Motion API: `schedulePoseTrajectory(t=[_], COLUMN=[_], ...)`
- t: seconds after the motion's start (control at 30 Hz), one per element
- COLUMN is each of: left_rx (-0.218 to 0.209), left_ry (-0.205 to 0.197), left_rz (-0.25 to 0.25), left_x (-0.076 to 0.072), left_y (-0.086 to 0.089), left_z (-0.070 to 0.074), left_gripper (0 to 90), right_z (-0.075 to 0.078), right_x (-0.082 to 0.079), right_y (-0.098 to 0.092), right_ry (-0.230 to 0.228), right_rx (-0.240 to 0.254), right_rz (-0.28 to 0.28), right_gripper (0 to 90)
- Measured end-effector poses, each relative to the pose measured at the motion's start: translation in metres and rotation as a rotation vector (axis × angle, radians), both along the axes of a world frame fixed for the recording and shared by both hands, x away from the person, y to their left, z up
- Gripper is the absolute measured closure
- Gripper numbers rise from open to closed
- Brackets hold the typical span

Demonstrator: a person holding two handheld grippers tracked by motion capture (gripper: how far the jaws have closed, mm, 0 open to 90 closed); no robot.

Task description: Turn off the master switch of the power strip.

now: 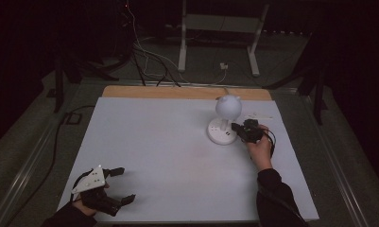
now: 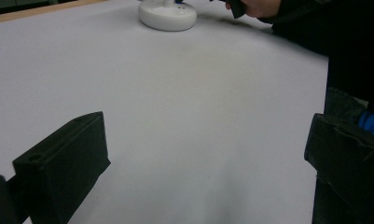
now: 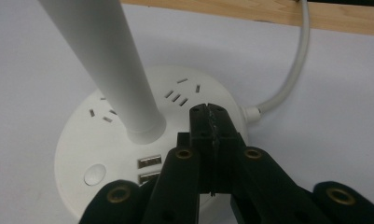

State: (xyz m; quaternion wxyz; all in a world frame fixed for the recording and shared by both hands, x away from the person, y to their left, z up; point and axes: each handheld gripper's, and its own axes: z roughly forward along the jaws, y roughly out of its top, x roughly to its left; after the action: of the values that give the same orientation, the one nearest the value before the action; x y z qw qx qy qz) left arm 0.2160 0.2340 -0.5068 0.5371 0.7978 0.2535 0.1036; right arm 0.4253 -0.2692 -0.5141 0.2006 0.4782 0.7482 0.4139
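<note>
A white desk lamp stands at the right of the table, its round head on a stem above a disc base. The base carries socket slots, two USB ports and a round button. My right gripper is shut, with nothing between its jaws, and its tips hover over the base's right side beside the stem. My left gripper rests open near the front left corner, its jaws spread wide over bare table. The lamp base lies far ahead of it.
The lamp's white cable leaves the base and runs over the wooden strip at the table's far edge. A small pale object lies behind the right hand. Cables and a white stand frame sit on the floor beyond.
</note>
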Motion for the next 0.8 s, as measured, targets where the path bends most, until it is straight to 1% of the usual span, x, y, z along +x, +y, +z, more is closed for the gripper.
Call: schedulePoseTrajectory(t=[0.03, 0.07, 0.1, 0.2, 0.33, 0.37, 0.47, 0.53, 0.63, 0.7, 0.73, 0.77, 0.8], left_rx=[0.0, 0.0, -0.001, -0.002, -0.003, -0.002, -0.002, -0.002, -0.002, -0.006, -0.009, -0.009, -0.008], left_ry=[0.0, 0.0, 0.0, 0.001, 0.002, 0.002, 0.003, 0.001, 0.001, 0.002, 0.004, 0.003, 0.004], left_rz=[0.0, 0.0, 0.0, -0.001, -0.001, -0.001, -0.002, -0.003, 0.0, 0.003, 0.004, 0.005, 0.005], left_x=[-0.0002, -0.0003, -0.0004, -0.0004, -0.0005, -0.0004, -0.0003, -0.0005, -0.0002, 0.0001, 0.0001, 0.0004, 0.0009], left_y=[0.0, 0.0, 0.0, -0.0001, -0.0002, -0.0001, -0.0004, -0.0005, 0.0001, 0.0004, 0.0004, 0.0005, 0.0007], left_z=[0.0001, 0.0001, 0.0001, 0.0001, 0.0001, 0.0001, 0.0, 0.0002, 0.0001, 0.0002, 0.0002, 0.0, -0.0002], left_gripper=[0.1, 0.1, 0.1, 0.1, 0.1, 0.1, 0.1, 0.1, 0.1, 0.1, 0.1, 0.1, 0.1], right_z=[0.0002, 0.0006, 0.0004, -0.0011, -0.0018, -0.001, 0.0, -0.0012, -0.0011, 0.0008, 0.0025, 0.0056, 0.0057], right_x=[-0.0002, -0.0006, -0.0011, -0.0028, -0.0016, -0.0009, 0.0004, -0.0001, 0.0, 0.0001, -0.0011, -0.0018, -0.0027], right_y=[0.0007, 0.0011, 0.0016, 0.0014, -0.0014, -0.0014, 0.001, -0.0006, -0.001, 0.0008, 0.0019, 0.0027, 0.0035], right_ry=[0.0, 0.009, 0.004, -0.01, 0.006, 0.013, 0.015, 0.011, 0.008, 0.009, -0.012, 0.01, -0.012], right_rx=[-0.003, 0.003, -0.003, 0.001, 0.033, 0.029, -0.006, 0.007, 0.009, -0.012, -0.021, -0.021, -0.047], right_rz=[-0.003, 0.001, 0.001, 0.001, 0.002, 0.002, 0.013, 0.017, 0.02, 0.021, 0.026, 0.035, 0.045], right_gripper=[90.0, 90.0, 90.0, 90.0, 90.0, 90.0, 90.0, 90.0, 90.0, 90.0, 90.0, 90.0, 90.0])
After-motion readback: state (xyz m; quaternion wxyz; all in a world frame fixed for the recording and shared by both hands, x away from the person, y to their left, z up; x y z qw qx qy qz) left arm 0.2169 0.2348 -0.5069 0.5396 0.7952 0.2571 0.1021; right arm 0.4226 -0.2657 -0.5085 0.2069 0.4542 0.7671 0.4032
